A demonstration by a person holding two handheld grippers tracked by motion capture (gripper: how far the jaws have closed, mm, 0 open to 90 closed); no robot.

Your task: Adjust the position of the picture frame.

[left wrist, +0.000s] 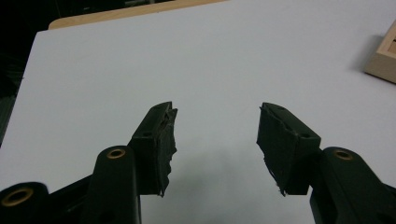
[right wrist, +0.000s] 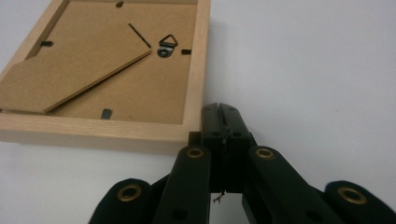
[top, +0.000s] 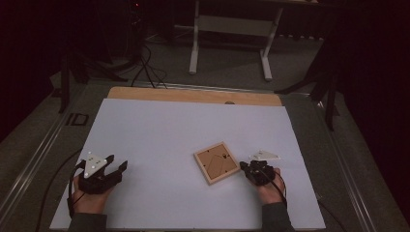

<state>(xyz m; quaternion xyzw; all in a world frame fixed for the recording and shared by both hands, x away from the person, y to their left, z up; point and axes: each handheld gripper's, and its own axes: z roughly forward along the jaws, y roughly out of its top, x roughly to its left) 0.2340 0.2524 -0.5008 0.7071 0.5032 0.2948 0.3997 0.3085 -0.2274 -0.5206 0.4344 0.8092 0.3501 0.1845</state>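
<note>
A light wooden picture frame (top: 217, 162) lies face down on the white sheet (top: 183, 130), right of centre. Its brown backing board (right wrist: 107, 70) carries a fold-out stand, a metal hanger ring (right wrist: 167, 45) and small black clips. My right gripper (top: 244, 166) is shut, nothing between its jaws, its tips (right wrist: 221, 110) right against the frame's near right corner. My left gripper (top: 117, 162) rests at the sheet's left front, open with nothing between its fingers (left wrist: 159, 135). The frame's corner (left wrist: 385, 56) peeks in at the right edge of the left gripper view.
The sheet covers a wooden tabletop (top: 193, 95), bare along the far edge. Beyond it stand a white table base (top: 231, 29) and dark stands with cables on the floor. Metal rails (top: 43, 145) run along both sides of the table.
</note>
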